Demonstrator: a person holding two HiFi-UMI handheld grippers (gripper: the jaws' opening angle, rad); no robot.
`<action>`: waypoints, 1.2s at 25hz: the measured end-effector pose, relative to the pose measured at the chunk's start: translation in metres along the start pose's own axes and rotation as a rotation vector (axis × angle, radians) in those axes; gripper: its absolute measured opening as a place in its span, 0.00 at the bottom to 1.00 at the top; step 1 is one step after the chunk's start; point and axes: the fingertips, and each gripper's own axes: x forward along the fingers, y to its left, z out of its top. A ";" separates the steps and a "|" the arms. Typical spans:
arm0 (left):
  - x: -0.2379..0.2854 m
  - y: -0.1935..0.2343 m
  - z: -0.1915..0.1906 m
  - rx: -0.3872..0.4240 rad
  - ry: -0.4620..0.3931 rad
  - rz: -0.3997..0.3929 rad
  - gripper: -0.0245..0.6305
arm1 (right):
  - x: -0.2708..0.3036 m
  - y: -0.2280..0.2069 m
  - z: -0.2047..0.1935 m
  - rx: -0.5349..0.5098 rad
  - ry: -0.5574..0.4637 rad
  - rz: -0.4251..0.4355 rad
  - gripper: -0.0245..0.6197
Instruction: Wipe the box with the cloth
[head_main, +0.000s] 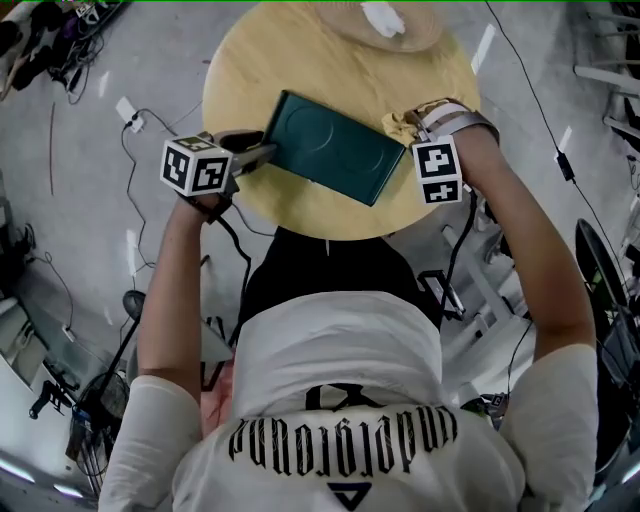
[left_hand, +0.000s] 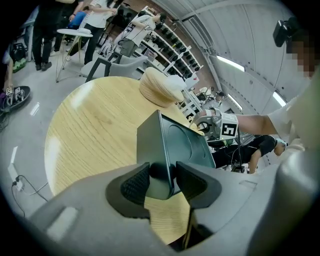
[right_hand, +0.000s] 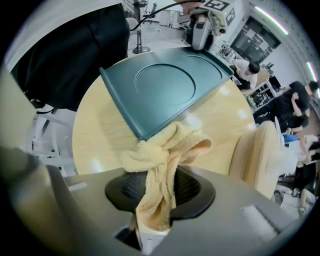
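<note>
Round wooden table (head_main: 232, 85), seen steeply from above. A dark green box (head_main: 335, 148) lies slantwise on it, towards the edge nearest the person; its top face has a shallow round recess.

Left claw (left_hand: 162, 182): pads pinch one corner of the box from both sides, at the box's left end in the head view.

Right claw (right_hand: 159, 189): pads pressed onto a yellow terry cloth (right_hand: 167, 150). The cloth bunches out ahead of the pads, and its front fold touches the corner at the box's opposite end. In the head view this claw points down at the box's right end.

A tan domed object (left_hand: 157, 87) sits at the far side of the table, apart from the box.
</note>
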 end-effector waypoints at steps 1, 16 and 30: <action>0.001 0.000 0.000 -0.001 0.002 0.004 0.31 | 0.000 0.009 -0.004 0.031 -0.004 0.006 0.23; 0.004 0.002 0.001 -0.007 -0.010 0.047 0.31 | -0.002 0.088 0.060 0.582 -0.214 0.108 0.23; 0.003 -0.001 0.000 0.029 0.036 0.033 0.31 | -0.020 0.124 0.140 0.995 -0.381 0.287 0.23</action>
